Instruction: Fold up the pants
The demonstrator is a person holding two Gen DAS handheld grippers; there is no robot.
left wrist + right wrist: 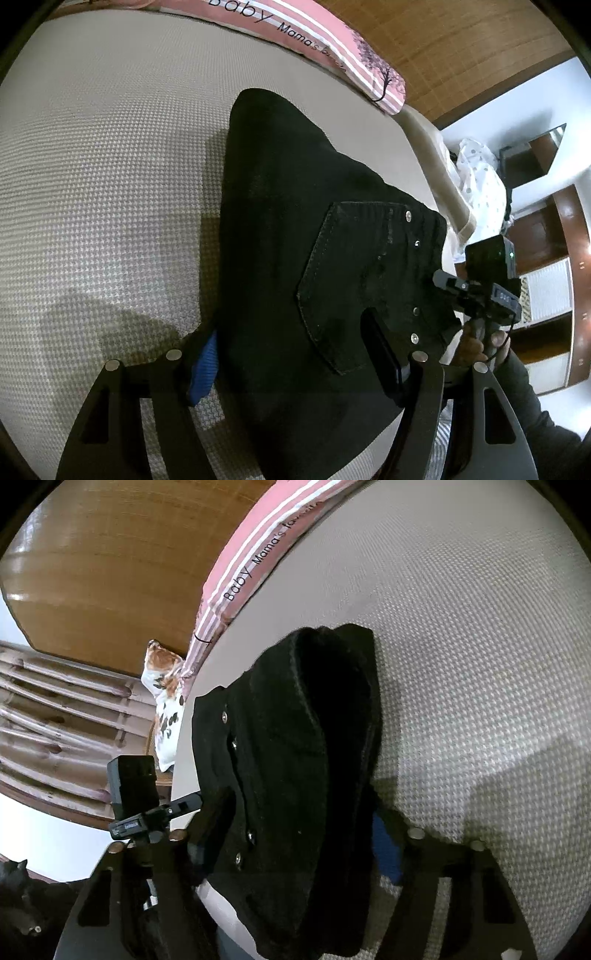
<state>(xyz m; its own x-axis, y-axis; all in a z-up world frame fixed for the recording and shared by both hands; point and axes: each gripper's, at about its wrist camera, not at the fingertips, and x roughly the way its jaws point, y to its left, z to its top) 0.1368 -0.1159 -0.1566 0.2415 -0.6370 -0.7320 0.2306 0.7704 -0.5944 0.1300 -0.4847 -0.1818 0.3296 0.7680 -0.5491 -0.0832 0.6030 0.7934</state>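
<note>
2 grippers, left gripper [295,373] and right gripper [295,853], each clamp the near waist end of black denim pants [295,221], whose long axis runs away across the grey woven bedspread [110,166].

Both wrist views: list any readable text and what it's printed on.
"Baby Mama's" then blurred letters, on the pink striped pillow; the left wrist view cuts it to "aby Mama's".
Small white label on the device clamped to the left gripper: too blurred to read.
Display on the device clamped to the right gripper: too small to read.
Black pants: no text visible.
</note>
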